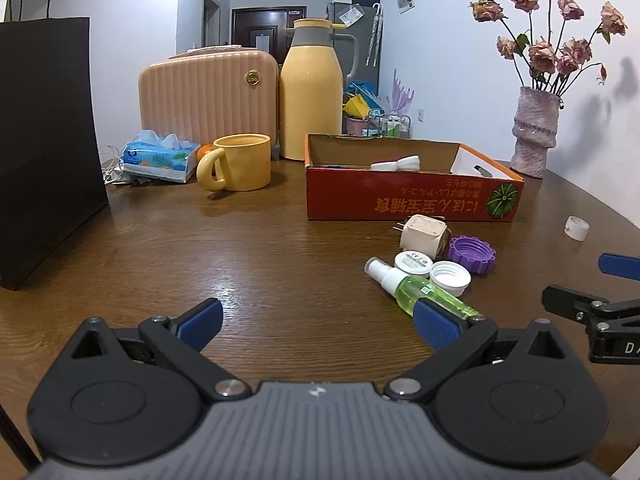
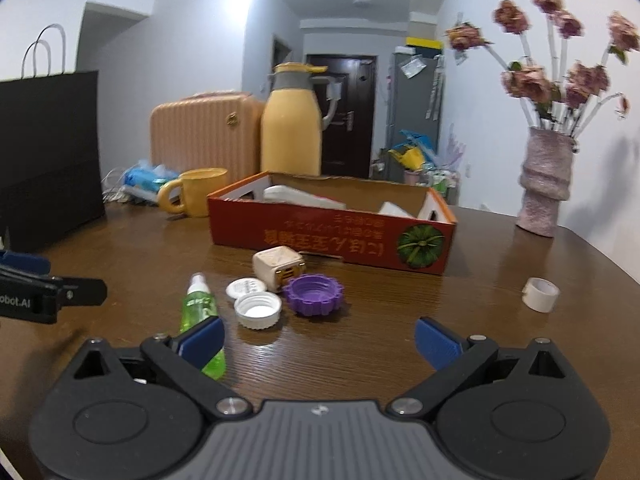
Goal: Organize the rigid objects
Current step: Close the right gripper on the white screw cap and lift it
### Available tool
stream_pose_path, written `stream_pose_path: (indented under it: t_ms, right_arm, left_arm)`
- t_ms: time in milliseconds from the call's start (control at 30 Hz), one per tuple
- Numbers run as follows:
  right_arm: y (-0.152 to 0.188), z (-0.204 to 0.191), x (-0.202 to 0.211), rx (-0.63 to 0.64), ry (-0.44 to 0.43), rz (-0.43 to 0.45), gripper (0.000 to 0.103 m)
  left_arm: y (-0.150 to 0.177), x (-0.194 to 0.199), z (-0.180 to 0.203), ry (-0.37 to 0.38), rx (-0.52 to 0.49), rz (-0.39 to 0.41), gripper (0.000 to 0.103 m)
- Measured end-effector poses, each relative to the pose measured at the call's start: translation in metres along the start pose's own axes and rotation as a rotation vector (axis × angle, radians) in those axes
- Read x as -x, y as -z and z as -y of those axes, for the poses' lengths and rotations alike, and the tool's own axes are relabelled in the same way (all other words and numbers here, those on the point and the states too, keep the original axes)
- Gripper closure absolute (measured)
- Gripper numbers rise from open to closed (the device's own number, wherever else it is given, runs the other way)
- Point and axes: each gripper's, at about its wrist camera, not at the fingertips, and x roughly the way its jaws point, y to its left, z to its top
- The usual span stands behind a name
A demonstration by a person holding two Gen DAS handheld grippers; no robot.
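Note:
A red cardboard box (image 1: 412, 200) (image 2: 332, 236) lies open on the wooden table with white items inside. In front of it sit a beige plug adapter (image 1: 424, 233) (image 2: 277, 266), a purple ridged cap (image 1: 471, 253) (image 2: 314, 294), a white ridged cap (image 1: 450, 277) (image 2: 258, 310), a white round lid (image 1: 412, 264) (image 2: 245, 289) and a green spray bottle (image 1: 416, 289) (image 2: 198, 304). A white ring cap (image 1: 577, 227) (image 2: 541, 294) lies apart to the right. My left gripper (image 1: 318, 322) is open over bare table, left of the pile. My right gripper (image 2: 318, 338) is open just short of the caps.
A yellow mug (image 1: 236, 162), a yellow thermos jug (image 1: 312, 92), a ribbed peach case (image 1: 208, 96) and a tissue pack (image 1: 160, 156) stand behind. A black paper bag (image 1: 44, 140) fills the left side. A vase of dried roses (image 1: 534, 132) stands at the right.

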Motion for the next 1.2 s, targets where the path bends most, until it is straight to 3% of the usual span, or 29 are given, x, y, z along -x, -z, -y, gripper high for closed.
stream_pose_path:
  t_ms: [133,233,633,1200]
  right_arm:
    - [-0.008,-0.008,-0.013,0.031,-0.031,-0.035,0.008]
    - [-0.014,-0.013,-0.025,0.042,-0.051,-0.063,0.019]
    - [-0.03,-0.025,-0.068,0.067,-0.109,-0.17,0.043]
    - [-0.034,-0.035,-0.115,0.053,-0.131,-0.286,0.062]
  left_arm:
    - [-0.001,-0.002,-0.004,-0.011,-0.001,-0.009,0.0]
    - [-0.001,-0.003,-0.009,-0.015,-0.004,-0.014,0.0]
    - [-0.001,-0.013,-0.028,-0.024,0.01,-0.056,0.0]
    - [-0.004,-0.023,-0.039,0.0,0.026,-0.081,0.0]
